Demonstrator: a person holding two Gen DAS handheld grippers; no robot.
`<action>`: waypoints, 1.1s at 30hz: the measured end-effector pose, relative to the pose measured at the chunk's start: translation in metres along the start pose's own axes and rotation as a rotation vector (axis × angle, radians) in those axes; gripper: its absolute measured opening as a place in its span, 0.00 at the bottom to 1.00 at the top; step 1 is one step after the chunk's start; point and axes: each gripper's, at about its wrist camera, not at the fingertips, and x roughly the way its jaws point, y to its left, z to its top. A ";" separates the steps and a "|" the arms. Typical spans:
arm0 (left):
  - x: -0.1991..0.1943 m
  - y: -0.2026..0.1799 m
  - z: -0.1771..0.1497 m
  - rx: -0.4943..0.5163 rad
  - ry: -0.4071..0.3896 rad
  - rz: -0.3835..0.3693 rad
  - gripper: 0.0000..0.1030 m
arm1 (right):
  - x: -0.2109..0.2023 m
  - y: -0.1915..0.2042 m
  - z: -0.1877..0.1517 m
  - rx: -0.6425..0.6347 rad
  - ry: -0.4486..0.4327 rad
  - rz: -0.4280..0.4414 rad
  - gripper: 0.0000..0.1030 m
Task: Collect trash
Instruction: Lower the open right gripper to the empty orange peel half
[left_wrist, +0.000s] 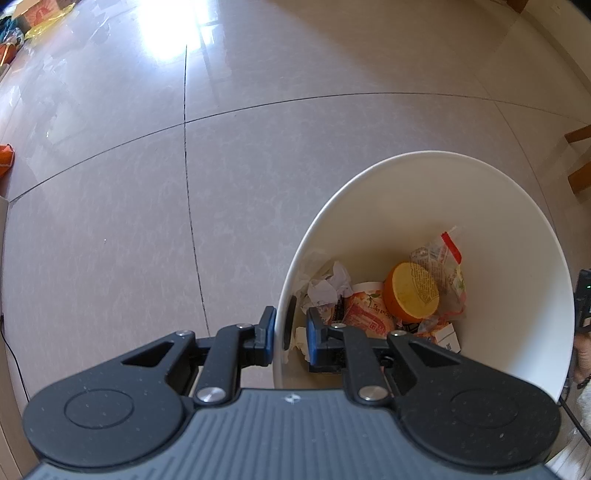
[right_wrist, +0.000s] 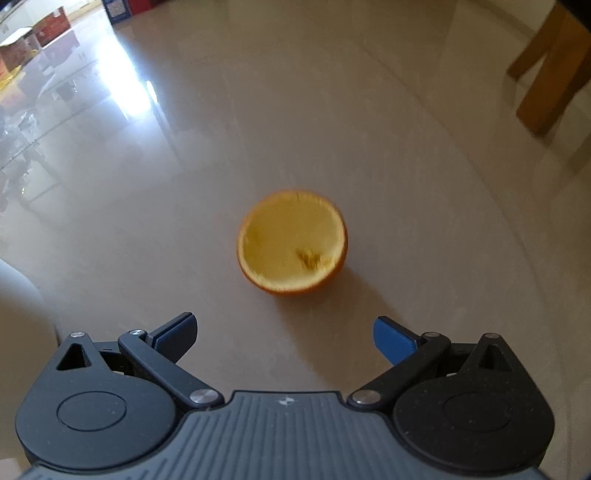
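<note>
In the left wrist view a white trash bin (left_wrist: 406, 192) stands on the tiled floor. It holds crumpled paper (left_wrist: 325, 286), an orange peel half (left_wrist: 410, 291), a printed cup (left_wrist: 365, 310) and a plastic wrapper (left_wrist: 443, 254). My left gripper (left_wrist: 290, 325) is shut on the bin's near rim, with one finger outside the wall and one inside. In the right wrist view another hollow orange peel half (right_wrist: 291, 242) lies cup-up on the floor. My right gripper (right_wrist: 284, 336) hovers just short of the peel, open wide, with nothing between its fingers.
Wooden furniture legs (right_wrist: 550, 74) stand at the right, also seen as wooden legs (left_wrist: 580, 173) beside the bin. Boxes (right_wrist: 48, 26) and a yellow bag (left_wrist: 48, 22) sit far left. An orange item (left_wrist: 5, 158) lies at the left edge. A hand (left_wrist: 581, 354) shows at the right.
</note>
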 end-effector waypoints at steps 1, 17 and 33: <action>0.000 0.000 0.000 0.000 0.000 0.001 0.15 | 0.005 0.000 -0.002 0.005 0.004 0.004 1.00; 0.000 -0.001 0.000 0.000 0.000 0.009 0.15 | 0.048 0.002 0.010 -0.043 -0.011 -0.023 1.00; 0.001 -0.002 0.000 -0.006 -0.001 0.022 0.15 | 0.066 0.000 0.065 -0.073 -0.004 -0.039 0.99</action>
